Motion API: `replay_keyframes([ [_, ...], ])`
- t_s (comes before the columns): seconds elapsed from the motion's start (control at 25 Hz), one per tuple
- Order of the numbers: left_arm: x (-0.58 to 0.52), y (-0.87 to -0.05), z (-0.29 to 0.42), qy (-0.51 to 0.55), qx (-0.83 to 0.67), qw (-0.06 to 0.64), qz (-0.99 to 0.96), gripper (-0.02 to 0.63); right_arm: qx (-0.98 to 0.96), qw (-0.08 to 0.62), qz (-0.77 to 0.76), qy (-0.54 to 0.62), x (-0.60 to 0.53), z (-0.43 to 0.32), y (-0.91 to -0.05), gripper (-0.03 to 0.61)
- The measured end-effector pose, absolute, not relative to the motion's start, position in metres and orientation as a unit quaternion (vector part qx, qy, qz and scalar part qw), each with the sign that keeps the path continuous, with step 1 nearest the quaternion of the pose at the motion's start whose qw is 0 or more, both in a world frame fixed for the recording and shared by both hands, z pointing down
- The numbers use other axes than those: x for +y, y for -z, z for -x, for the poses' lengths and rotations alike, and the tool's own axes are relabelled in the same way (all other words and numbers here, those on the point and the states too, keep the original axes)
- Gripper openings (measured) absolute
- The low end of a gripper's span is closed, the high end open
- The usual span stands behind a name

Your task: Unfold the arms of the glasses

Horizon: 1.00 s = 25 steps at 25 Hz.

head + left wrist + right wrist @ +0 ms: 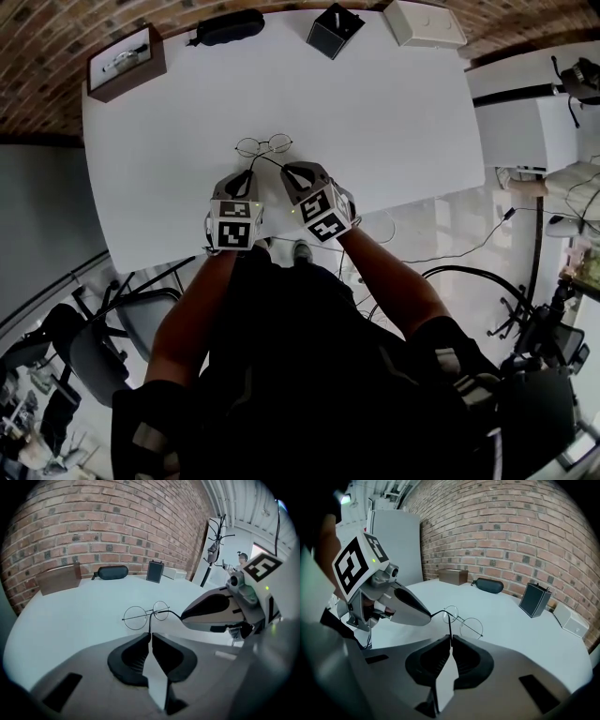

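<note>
**Condition.** The glasses (263, 144) are at the near middle of the table (394, 112), lenses pointing away from the person. Both wire arms run back to the grippers. The left gripper (246, 174) has its jaws all but closed, pinching the tip of one arm. The right gripper (289, 172) is likewise nearly closed on the tip of the other arm. Each gripper view confirms a thin wire between the pads. Whether the lenses rest on the table or hang just clear of it cannot be told.

**Hazards, as judged.**
- Slip: the wire is thin and held only at its end. If the two pull unevenly it could slide out of the pads, and the frame would then swing from the other arm.
- Bending: spreading beyond the hinge stops, or twisting either gripper, would load the wire rather than the hinges (these appear slight).
- Dragging: if the lenses do touch the table, moving sideways could scrape them.
</note>
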<state>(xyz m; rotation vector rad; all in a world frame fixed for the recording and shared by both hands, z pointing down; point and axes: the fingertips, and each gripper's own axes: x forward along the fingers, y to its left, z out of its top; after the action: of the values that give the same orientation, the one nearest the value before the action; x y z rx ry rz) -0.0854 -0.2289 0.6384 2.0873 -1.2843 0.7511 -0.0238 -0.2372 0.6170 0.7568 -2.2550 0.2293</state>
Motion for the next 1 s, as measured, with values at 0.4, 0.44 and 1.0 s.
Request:
replay_keyframes([
  [0.4, -0.202, -0.653, 0.051, -0.292, -0.445, 0.288, -0.796, 0.034, -0.878, 0.389, -0.265, -0.084, -0.217, 0.028, -0.633, 0.022],
  [0.44, -0.201, -0.655, 0.047, -0.293, -0.44, 0.284, -0.8, 0.034, -0.878, 0.392, -0.263, -0.084, -0.216, 0.027, -0.636, 0.023],
  [1.0, -0.187, -0.659, 0.035, -0.299, -0.373, 0.301, -0.825, 0.13, -0.871, 0.418, -0.243, -0.088, -0.208, 0.019, -0.654, 0.028],
])
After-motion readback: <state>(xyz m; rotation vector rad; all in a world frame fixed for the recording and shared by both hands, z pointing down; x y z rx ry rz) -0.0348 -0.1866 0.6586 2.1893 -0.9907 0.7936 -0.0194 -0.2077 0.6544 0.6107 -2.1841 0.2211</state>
